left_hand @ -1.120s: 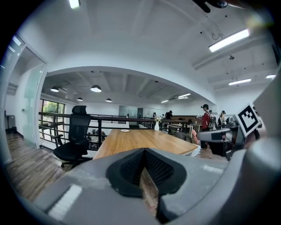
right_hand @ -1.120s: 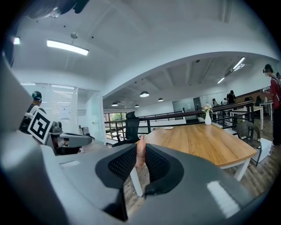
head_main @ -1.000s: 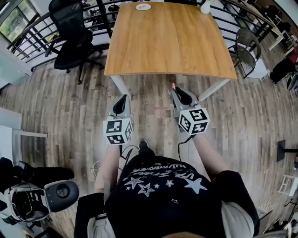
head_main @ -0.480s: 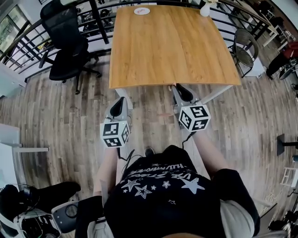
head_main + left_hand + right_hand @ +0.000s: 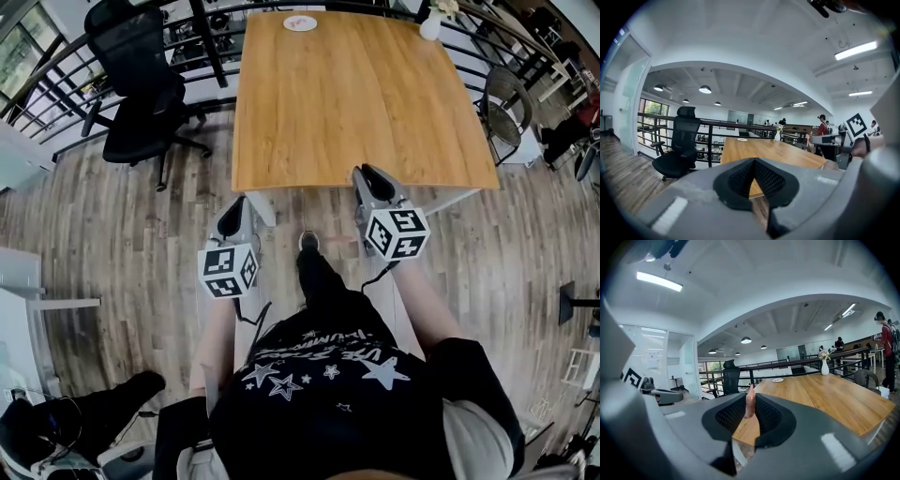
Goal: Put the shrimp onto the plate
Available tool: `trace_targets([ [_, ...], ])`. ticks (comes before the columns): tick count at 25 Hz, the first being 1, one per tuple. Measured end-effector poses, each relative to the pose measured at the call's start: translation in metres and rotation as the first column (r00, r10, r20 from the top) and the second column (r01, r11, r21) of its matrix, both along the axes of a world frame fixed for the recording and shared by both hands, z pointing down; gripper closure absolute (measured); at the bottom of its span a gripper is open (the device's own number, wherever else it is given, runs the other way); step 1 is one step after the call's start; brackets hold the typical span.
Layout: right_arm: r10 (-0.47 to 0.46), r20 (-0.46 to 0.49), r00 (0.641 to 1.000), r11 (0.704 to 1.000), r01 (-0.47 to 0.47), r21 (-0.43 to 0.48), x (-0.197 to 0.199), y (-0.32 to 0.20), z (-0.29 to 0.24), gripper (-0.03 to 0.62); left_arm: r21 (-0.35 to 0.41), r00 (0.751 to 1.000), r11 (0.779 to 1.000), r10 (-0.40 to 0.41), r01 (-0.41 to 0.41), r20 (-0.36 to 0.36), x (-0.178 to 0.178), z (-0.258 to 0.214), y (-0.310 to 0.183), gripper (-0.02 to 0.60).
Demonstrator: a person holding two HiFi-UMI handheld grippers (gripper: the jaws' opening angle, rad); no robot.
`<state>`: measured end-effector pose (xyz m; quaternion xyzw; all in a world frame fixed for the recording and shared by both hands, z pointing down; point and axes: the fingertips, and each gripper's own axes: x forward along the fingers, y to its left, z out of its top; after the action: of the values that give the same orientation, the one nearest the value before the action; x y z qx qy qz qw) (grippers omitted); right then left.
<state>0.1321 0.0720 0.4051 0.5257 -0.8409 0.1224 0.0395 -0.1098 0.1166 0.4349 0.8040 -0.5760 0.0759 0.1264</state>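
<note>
A small pink shrimp (image 5: 750, 402) stands upright, pinched between the black pads of my right gripper (image 5: 751, 405), which is shut on it. In the head view the right gripper (image 5: 365, 176) reaches just over the near edge of the wooden table (image 5: 356, 94). A small white plate (image 5: 300, 22) sits at the table's far edge, and it shows far ahead in both gripper views (image 5: 777, 380) (image 5: 742, 139). My left gripper (image 5: 753, 163) is shut with nothing in it. It hangs over the floor, left of the table's near corner (image 5: 235, 216).
A white vase with flowers (image 5: 431, 23) stands at the table's far right corner. A black office chair (image 5: 141, 84) is left of the table and a dark round chair (image 5: 506, 98) right of it. A black railing runs behind. People stand far off at the right.
The person has stepped forward to the table. Both grippers moved closer to its near edge, and the right one now reaches over it. Both stay shut.
</note>
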Motion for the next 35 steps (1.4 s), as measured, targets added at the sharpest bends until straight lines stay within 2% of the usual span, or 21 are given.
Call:
trace_targets([
  [8,-0.039,0.01,0.999,0.999,0.039,-0.014,-0.032,-0.093,0.008,0.531,-0.003,0.999,0.999,-0.05,0.05,0.014,-0.036,-0.002,-0.077,0.58],
  [14,-0.064,0.002,0.998,0.998,0.064,-0.026,-0.046,-0.163,0.012,0.531,0.0,0.997,0.997,-0.071,0.071,0.023,-0.05,-0.004,-0.142,0.58],
  [25,-0.074,0.026,0.997,0.997,0.075,-0.033,-0.05,-0.278,0.009,0.531,-0.006,0.989,0.99,-0.142,0.143,0.039,-0.077,-0.015,-0.237,0.58],
  [35,-0.051,0.093,0.994,0.998,0.054,-0.022,-0.038,-0.359,0.01,0.531,0.027,0.983,0.985,-0.173,0.171,0.064,-0.077,-0.031,-0.3,0.58],
])
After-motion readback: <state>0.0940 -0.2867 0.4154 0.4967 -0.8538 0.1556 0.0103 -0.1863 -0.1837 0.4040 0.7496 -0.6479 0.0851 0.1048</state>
